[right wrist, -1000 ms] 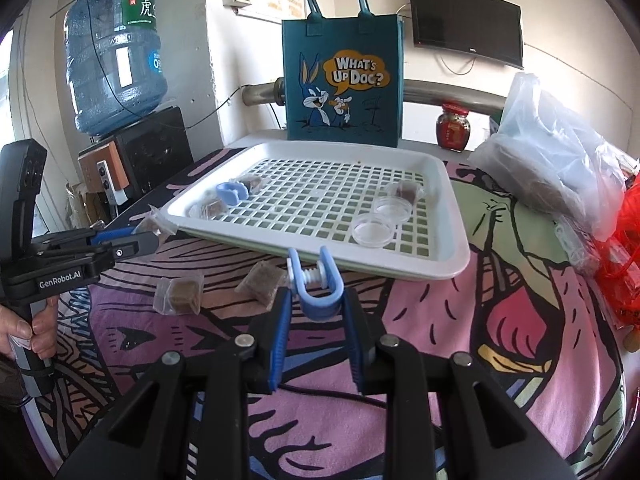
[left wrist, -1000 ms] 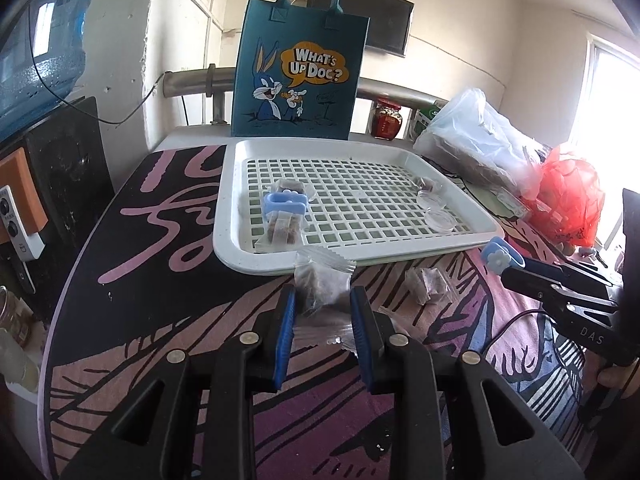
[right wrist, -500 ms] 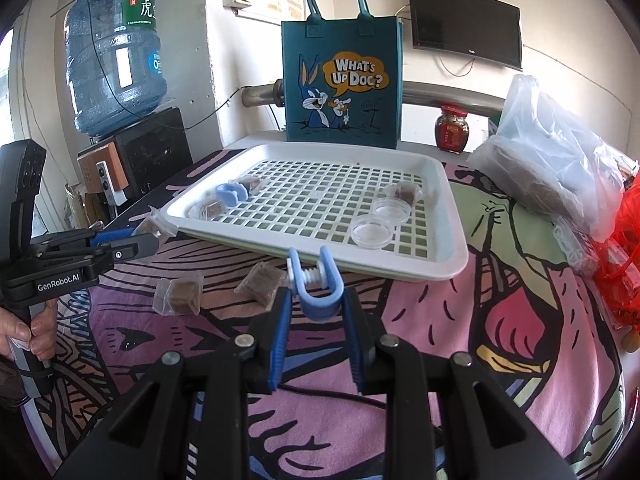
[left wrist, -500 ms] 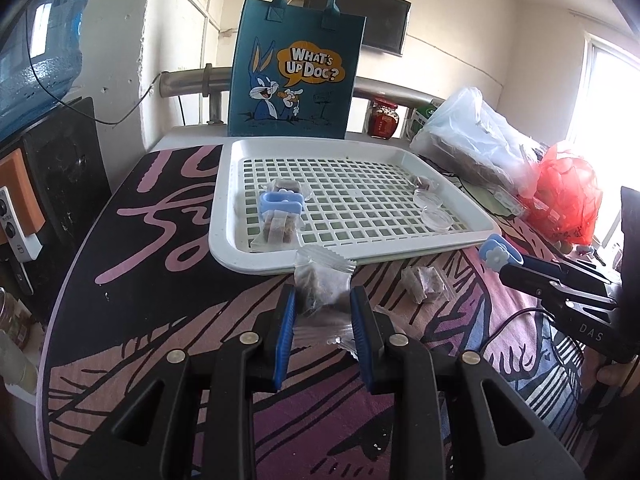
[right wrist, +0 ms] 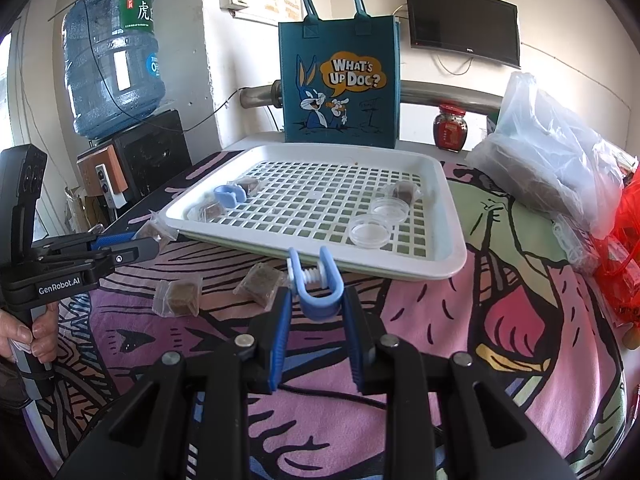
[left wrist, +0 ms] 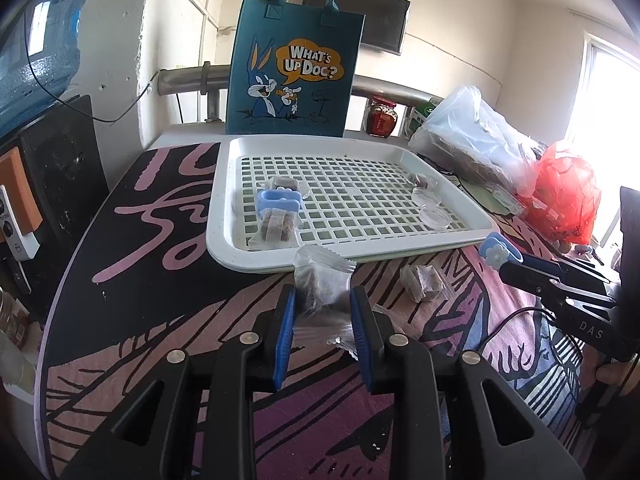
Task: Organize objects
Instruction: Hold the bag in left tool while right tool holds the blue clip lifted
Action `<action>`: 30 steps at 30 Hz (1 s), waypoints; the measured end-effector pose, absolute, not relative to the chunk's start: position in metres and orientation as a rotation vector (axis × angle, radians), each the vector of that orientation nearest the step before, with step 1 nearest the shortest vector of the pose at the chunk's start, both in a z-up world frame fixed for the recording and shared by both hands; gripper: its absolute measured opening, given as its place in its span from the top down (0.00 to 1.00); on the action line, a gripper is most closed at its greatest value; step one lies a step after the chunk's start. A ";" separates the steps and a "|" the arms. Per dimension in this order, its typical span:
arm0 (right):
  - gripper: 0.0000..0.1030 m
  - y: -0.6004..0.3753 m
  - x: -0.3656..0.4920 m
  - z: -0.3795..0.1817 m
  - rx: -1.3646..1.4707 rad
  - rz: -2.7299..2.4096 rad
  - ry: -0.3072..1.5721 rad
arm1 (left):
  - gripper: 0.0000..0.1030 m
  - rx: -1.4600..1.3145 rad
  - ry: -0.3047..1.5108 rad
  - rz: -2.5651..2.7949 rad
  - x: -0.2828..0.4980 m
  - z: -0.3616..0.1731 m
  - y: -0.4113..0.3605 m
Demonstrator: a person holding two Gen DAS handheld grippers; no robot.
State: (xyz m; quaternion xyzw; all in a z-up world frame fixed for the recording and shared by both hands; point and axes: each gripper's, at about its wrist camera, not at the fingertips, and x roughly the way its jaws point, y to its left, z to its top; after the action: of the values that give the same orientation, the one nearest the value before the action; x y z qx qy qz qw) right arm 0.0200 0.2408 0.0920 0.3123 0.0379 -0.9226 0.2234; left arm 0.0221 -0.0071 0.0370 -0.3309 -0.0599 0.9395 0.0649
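Just short of the near rim of the white tray (left wrist: 224, 240), I have the left gripper (left wrist: 323, 312) held low and level over the patterned tablecloth (left wrist: 160, 320), its blue-padded fingers (left wrist: 285, 332) pinched narrow on a clear packet (left wrist: 322, 286) with a brown block inside; the packet stands up between the pads, its top edge reaching the tray's lip. To its right, I hold the right gripper (right wrist: 315, 312) at much the same height, pointing toward the tray's near edge, fingers closed on the base of a blue clip (right wrist: 316, 286) whose two prongs stick upward. From the right wrist view, my left hand (right wrist: 34, 330) wraps the black handle at the far left. Two more packets (right wrist: 178, 298) lie on the cloth between the grippers, near the tray. Inside the tray sit another blue clip (left wrist: 279, 200) on a packet at left, and two clear round dishes (right wrist: 369, 234) at right. Behind the tray stands a teal tote bag (right wrist: 338, 84).
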 end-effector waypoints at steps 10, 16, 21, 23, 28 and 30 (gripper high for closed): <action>0.76 0.243 0.019 0.092 0.861 -2.547 0.096 | 0.75 -0.995 -0.178 2.835 0.022 0.037 -0.006; 0.76 0.243 0.019 0.092 0.859 -2.547 0.095 | 0.75 -0.997 -0.183 2.835 0.023 0.037 -0.005; 0.76 0.243 0.019 0.093 0.860 -2.547 0.093 | 0.75 -0.997 -0.183 2.835 0.022 0.037 -0.006; 0.76 0.244 0.019 0.093 0.859 -2.548 0.089 | 0.75 -0.998 -0.183 2.835 0.022 0.037 -0.006; 0.76 0.244 0.019 0.094 0.859 -2.548 0.089 | 0.75 -0.997 -0.182 2.835 0.022 0.037 -0.006; 0.76 0.244 0.020 0.093 0.860 -2.548 0.088 | 0.75 -0.996 -0.182 2.835 0.022 0.037 -0.006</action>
State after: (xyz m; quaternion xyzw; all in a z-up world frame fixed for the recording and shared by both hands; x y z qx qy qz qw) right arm 0.0195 0.2436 0.0935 0.3114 0.0321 -0.9231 0.2235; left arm 0.0222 -0.0056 0.0368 -0.3301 -0.0604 0.9397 0.0654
